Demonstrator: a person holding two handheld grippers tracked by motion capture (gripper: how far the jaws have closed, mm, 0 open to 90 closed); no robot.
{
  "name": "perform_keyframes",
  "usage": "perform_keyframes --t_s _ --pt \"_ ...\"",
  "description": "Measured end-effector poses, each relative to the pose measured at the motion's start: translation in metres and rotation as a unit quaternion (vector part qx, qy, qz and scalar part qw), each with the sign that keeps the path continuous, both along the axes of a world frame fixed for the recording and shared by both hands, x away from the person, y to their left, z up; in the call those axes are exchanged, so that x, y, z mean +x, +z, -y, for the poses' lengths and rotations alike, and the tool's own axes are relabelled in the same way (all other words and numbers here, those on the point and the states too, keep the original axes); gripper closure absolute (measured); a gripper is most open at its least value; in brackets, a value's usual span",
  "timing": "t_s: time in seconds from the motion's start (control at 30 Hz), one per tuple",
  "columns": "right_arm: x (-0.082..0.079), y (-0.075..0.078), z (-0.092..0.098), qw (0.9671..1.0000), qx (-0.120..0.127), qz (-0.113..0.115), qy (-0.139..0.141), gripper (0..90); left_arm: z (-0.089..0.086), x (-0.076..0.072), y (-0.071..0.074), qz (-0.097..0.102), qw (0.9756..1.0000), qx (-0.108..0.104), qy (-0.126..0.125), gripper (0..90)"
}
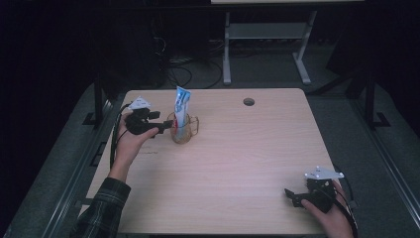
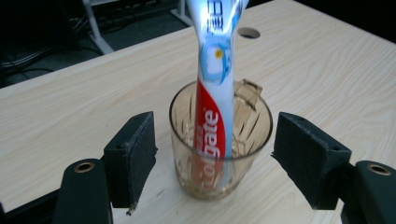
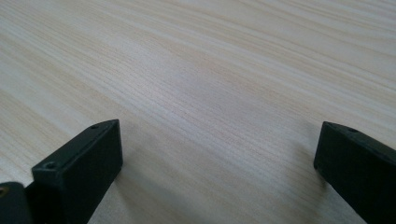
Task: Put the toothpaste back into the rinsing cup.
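A clear amber glass mug [image 1: 183,130] [image 2: 219,144] stands on the table's left half. A red, white and blue toothpaste tube [image 1: 181,110] [image 2: 212,93] stands upright inside it and rises well above the rim. My left gripper [image 1: 166,125] [image 2: 215,161] is open just left of the mug. In the left gripper view its jaws stand wide on either side of the mug, and the pads [image 2: 135,149] are clear of the glass. My right gripper [image 1: 292,196] [image 3: 217,163] is open near the table's front right, with bare wood between its jaws.
The light wooden table [image 1: 247,148] has a round cable hole [image 1: 248,101] near its far edge. Beyond the table stand a white desk frame [image 1: 267,44] and cables on a dark floor. Metal rails run along both sides of the table.
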State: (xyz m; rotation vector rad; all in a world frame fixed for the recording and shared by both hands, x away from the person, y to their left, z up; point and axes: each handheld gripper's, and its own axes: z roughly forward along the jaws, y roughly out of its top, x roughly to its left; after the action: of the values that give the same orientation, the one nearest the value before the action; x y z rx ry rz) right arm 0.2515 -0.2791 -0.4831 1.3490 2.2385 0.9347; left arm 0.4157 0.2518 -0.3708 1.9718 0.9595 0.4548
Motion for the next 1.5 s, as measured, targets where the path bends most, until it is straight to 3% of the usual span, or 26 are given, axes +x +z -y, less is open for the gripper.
perform_keyframes --t_s 0.27,0.4,0.93,1.2,1.5 --pt "0.0 0.0 0.0 1.0 0.0 0.0 0.0 0.5 -0.004 -0.023 -0.002 -0.011 0.9996 0.027 -0.001 26.7" --pt "0.0 0.0 0.0 1.0 0.0 0.0 0.0 0.5 -0.004 -0.031 -0.005 -0.017 0.9994 0.03 -0.005 26.2" --pt "0.0 0.0 0.0 1.0 0.0 0.0 0.0 0.5 0.003 -0.068 -0.032 -0.034 0.9971 0.06 -0.03 26.1" --pt "0.0 0.0 0.0 1.0 0.0 0.0 0.0 0.5 0.006 -0.083 -0.051 -0.045 0.9961 0.063 -0.044 26.3" --pt "0.0 0.0 0.0 1.0 0.0 0.0 0.0 0.5 0.007 -0.099 -0.059 -0.046 0.9957 0.059 -0.054 26.3"
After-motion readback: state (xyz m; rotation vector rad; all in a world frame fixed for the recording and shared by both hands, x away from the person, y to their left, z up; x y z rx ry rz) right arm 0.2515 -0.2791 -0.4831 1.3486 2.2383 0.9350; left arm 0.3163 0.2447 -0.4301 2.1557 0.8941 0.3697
